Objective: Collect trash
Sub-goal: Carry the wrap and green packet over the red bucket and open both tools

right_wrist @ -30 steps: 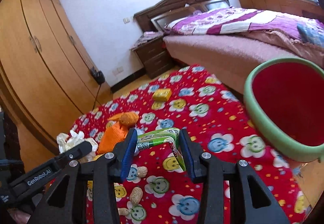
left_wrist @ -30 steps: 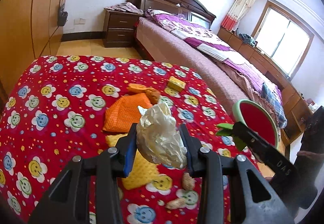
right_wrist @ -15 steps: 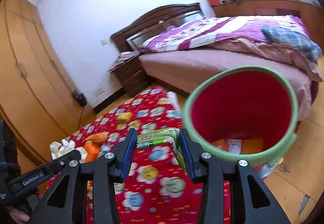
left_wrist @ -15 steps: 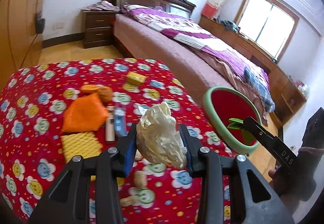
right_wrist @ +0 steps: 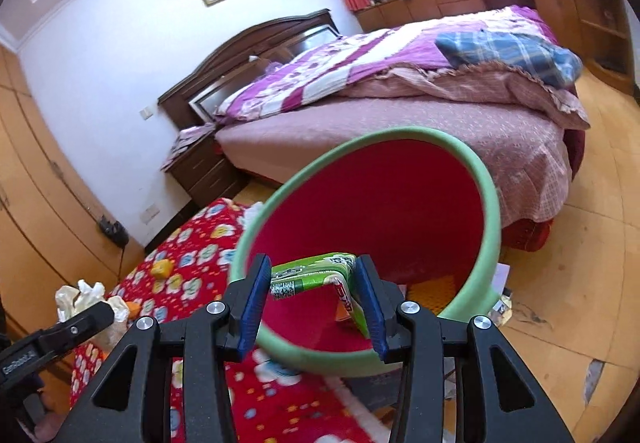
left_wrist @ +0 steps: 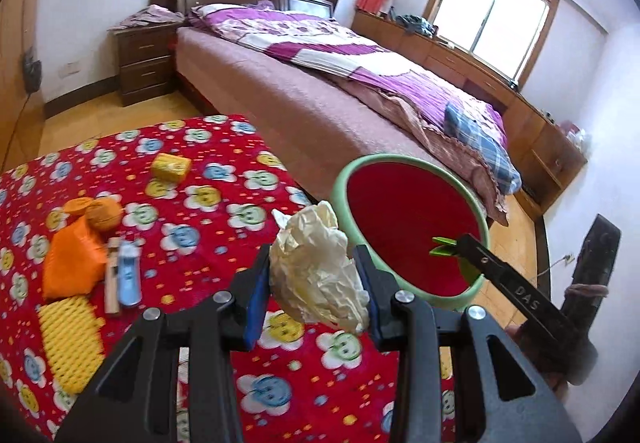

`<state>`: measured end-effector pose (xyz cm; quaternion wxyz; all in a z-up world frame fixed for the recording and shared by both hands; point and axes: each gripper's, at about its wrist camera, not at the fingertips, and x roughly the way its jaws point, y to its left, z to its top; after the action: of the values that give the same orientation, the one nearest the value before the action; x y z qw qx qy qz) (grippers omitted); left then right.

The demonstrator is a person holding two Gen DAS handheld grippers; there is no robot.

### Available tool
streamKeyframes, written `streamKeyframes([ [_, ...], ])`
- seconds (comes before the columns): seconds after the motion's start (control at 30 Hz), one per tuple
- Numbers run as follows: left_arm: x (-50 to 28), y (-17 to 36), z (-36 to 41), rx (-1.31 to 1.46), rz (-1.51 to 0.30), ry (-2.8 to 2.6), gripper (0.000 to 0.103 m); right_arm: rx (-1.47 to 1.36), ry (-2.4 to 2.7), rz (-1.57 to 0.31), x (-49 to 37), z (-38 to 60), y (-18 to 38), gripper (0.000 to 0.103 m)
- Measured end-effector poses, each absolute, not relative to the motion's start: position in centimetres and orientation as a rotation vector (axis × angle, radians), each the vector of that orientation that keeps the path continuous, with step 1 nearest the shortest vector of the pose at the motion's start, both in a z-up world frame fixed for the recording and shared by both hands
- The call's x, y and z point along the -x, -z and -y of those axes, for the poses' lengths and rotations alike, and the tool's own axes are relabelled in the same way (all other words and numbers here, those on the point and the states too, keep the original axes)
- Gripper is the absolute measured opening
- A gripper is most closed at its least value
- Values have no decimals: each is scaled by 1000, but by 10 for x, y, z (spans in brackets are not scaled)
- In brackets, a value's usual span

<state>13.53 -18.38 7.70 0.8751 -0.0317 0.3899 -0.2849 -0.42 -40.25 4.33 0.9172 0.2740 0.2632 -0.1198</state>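
Bin [right_wrist: 486, 203] mouth open to claw (green rim [left_wrist: 472, 293] rings it); bed [right_wrist: 400, 131] close behind.

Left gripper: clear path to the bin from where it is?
Probably yes. The left gripper, shut on crumpled paper, sits just short of the bin; but the right gripper with its green wrapper occupies the opening.

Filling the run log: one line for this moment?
left: shut on tissue, above table | right: shut on wrapper, at bin mouth | released: none
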Motion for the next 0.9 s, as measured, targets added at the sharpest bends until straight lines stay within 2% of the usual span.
streamKeyframes([
  [0.33,-145,-69,223,15,-825,637,40,-590,237,-529,5,419,-35,48],
  [0.37,-146,-68,226,12,-827,640,40,-586,236,-527,5,419,-36,51],
  [0.4,-148,-66,230,8,-831,645,40,-582,238,-524,5,420,-36,58],
  [0.47,-150,-64,236,1,-837,649,40,-579,238,-518,6,420,-37,63],
  [0.9,-163,-47,285,-86,-835,699,41,-630,301,-494,30,439,-36,63],
])
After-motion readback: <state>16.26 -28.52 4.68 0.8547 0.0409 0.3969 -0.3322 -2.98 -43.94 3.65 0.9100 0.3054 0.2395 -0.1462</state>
